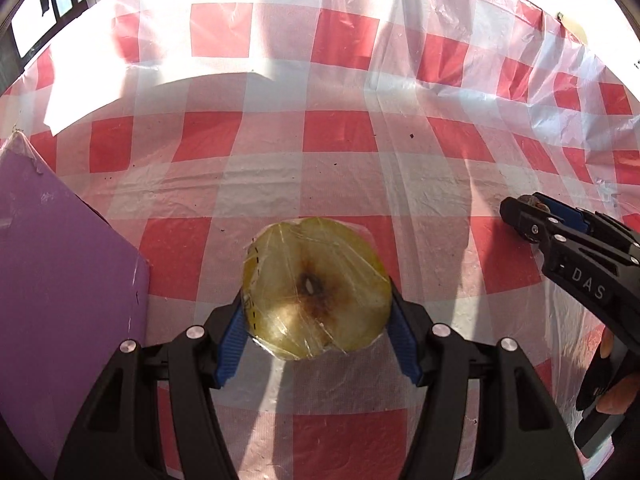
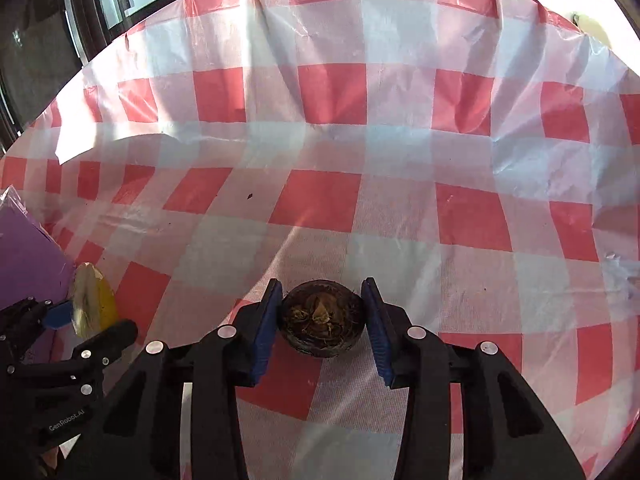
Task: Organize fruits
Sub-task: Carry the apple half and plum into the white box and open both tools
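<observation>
On my left wrist view, the left tool point(image 1: 316, 312) is clamped on a yellow fruit half point(image 1: 316, 290) wrapped in clear film, its cut face with the dark core turned toward the camera. The blue pads point(image 1: 236, 334) press on both sides of it. It sits low over the worktop point(image 1: 340, 80), which is covered in a red-and-white checked plastic cloth; whether the fruit touches the cloth I cannot tell. Just to its left lies a purple board point(image 1: 60, 260).

On my right wrist view, the right tool point(image 2: 322, 320) is closed on a small dark round fruit point(image 2: 323, 318) with a brownish, dried-looking top, held between its blue pads point(image 2: 264, 332) above the checked cloth. Again I cannot tell whether it rests on the worktop.

Each tool shows in the other's view: the right one enters at the right edge of the left view, and the left one, with the yellow half, appears at the lower left of the right view beside the purple board. The two fruits are well apart.
</observation>
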The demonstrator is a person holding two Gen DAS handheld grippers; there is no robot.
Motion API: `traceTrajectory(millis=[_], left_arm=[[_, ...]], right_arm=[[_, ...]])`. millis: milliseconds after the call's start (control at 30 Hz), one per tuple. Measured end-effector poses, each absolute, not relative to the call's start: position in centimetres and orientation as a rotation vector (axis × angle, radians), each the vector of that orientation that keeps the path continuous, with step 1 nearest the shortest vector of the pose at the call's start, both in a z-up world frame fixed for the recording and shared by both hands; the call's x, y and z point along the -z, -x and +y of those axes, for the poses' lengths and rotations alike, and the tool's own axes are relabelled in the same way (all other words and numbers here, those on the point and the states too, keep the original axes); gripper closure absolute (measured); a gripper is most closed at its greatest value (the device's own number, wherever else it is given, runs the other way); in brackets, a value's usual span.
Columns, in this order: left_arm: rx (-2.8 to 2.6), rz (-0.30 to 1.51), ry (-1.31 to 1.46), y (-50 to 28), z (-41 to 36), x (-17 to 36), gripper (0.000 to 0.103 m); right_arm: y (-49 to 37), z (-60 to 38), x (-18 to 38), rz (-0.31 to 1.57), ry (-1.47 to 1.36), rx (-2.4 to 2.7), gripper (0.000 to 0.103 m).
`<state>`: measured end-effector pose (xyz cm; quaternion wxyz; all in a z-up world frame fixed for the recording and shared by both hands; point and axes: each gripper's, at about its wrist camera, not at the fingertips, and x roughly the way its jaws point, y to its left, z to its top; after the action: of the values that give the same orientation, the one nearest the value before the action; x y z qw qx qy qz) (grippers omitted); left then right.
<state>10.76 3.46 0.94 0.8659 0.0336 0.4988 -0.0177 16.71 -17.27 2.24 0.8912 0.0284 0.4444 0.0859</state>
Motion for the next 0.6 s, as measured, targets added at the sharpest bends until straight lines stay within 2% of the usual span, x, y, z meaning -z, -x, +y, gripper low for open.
traceTrajectory(millis=[300,600], left_arm=[[0.094,1.075,-0.080,-9.6,2.4,-1.4,0.042],[0.284,1.143,-0.117,-3.0,-0.3,-1.8,0.042]], right_arm=[[-9.1,-18.8,-3.4,0.969,-0.100,-0.178,0.062],[-2.2,-19.0,-4.1,1.036,-0.116,-0.092,0.062]])
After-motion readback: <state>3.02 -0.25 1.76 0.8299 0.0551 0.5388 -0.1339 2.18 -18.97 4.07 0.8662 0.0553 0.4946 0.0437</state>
